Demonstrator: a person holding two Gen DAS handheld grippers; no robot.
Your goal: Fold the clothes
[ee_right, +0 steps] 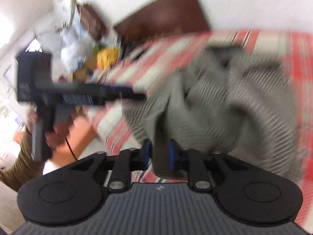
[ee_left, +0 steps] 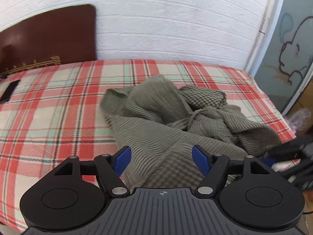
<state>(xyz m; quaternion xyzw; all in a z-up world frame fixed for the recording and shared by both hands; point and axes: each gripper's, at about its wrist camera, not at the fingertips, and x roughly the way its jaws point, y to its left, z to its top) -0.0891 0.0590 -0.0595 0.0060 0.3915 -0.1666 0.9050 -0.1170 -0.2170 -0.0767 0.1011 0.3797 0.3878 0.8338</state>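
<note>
Plaid-sheeted bed (ee_left: pixel 58 101) carries a crumpled green garment (ee_left: pixel 166 117) running ahead from the open left claw (ee_left: pixel 162 161), while the right claw (ee_right: pixel 160 154) pinches its edge.

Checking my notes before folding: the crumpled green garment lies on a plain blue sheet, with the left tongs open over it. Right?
Not quite. The sheet is red, cream and mint plaid, not plain blue, as the left wrist view shows. The green garment does lie crumpled there, with the left tongs open over it.
</note>
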